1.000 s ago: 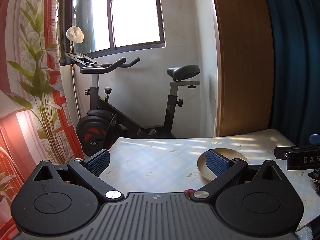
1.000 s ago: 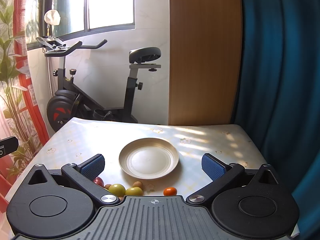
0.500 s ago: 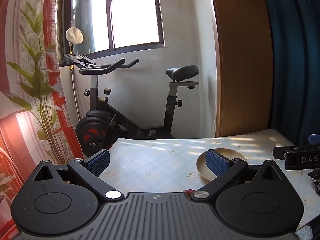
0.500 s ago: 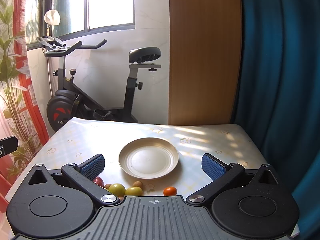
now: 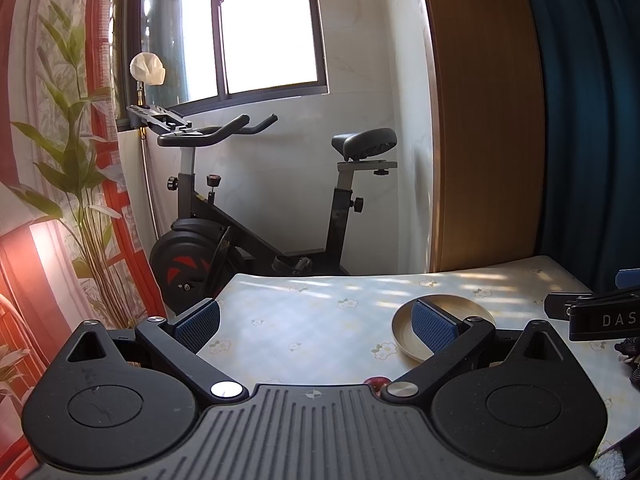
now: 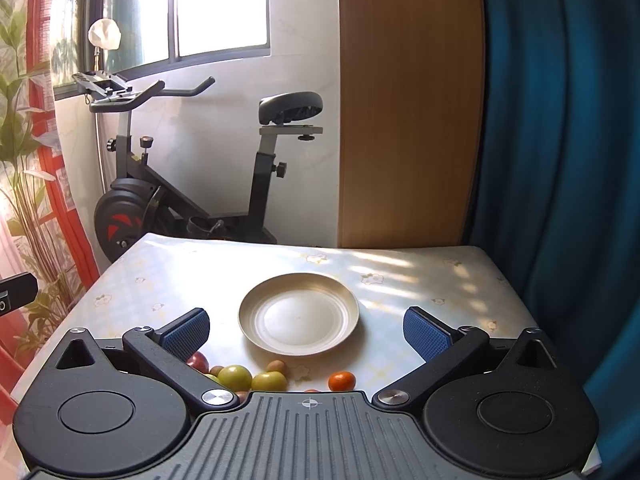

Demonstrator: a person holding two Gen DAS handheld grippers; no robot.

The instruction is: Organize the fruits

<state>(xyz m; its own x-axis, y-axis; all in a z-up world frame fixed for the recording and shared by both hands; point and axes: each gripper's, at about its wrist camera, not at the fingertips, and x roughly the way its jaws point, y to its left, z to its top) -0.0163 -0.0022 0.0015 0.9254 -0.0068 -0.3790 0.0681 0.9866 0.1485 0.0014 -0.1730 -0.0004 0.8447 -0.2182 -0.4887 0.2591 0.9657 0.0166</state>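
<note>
A pale round plate (image 6: 299,314) lies bare in the middle of the floral table (image 6: 420,280). Several small fruits sit in a row just in front of it: a red one (image 6: 198,361), two green ones (image 6: 235,377) (image 6: 269,381), a small brown one (image 6: 276,366) and an orange one (image 6: 342,381). My right gripper (image 6: 306,330) hangs open above them, nothing between its blue pads. My left gripper (image 5: 316,322) is open over the table's left half, its right pad overlapping the plate (image 5: 472,308). A red fruit (image 5: 378,382) peeks out at its base.
An exercise bike (image 6: 192,184) stands behind the table under a window. A wooden panel (image 6: 408,120) and a blue curtain (image 6: 560,160) close off the right side. Leafy plants (image 5: 76,184) and red drapes are at the left. The right gripper's side (image 5: 592,314) shows in the left wrist view.
</note>
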